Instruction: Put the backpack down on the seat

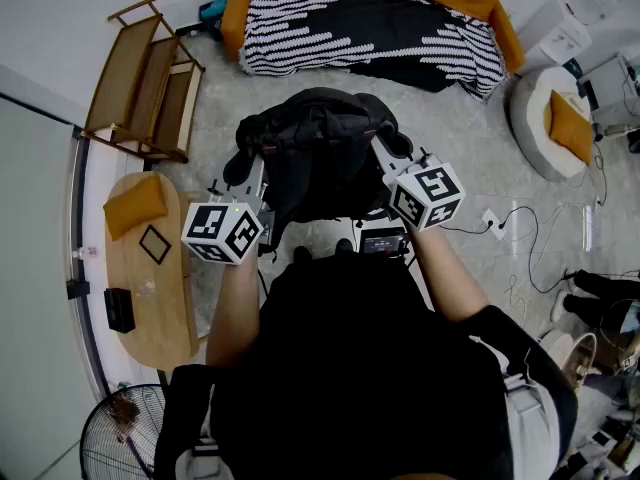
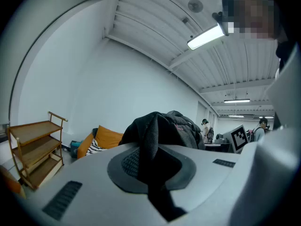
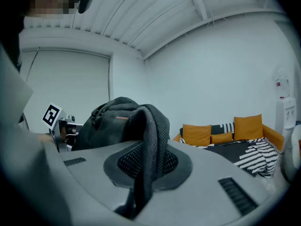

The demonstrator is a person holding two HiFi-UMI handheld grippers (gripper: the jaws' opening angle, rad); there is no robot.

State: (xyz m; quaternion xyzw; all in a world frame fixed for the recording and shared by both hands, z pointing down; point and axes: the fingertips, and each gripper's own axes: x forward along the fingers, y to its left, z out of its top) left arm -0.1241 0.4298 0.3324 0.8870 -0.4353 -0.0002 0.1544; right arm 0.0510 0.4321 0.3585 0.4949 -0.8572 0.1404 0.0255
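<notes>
- Black backpack [image 1: 315, 153] hangs in the air in front of the person in the head view, over the grey floor [image 1: 470, 158] and between the two grippers.
- Left gripper [image 1: 247, 171] meets the pack's left side and right gripper [image 1: 388, 151] its right side; each marker cube sits nearer the person.
- Sofa [image 1: 370, 28] with a striped blanket and orange cushions stands at the top of the view, well apart from the backpack, which does not touch it.
- Wooden shelf [image 1: 145, 83] stands at the upper left. Below it an oval tabletop [image 1: 160, 308] carries an orange cushion [image 1: 133, 206] and a small black box [image 1: 119, 309].
- A fan [image 1: 115, 433] shows at the lower left, and a round grey seat [image 1: 530, 118] with its own orange cushion stands at the right.
- In the left gripper view the jaws are pressed together on a black mesh strap [image 2: 151, 145] that runs down between them, and the pack's bulk rises just beyond.
- The shelf and the sofa's orange end lie to the left there; the right gripper's cube shows at the right.
- In the right gripper view the jaws are likewise clamped on a mesh strap [image 3: 153, 140], with the pack behind it at the left.
- The sofa stands off to the right there, well apart.
</notes>
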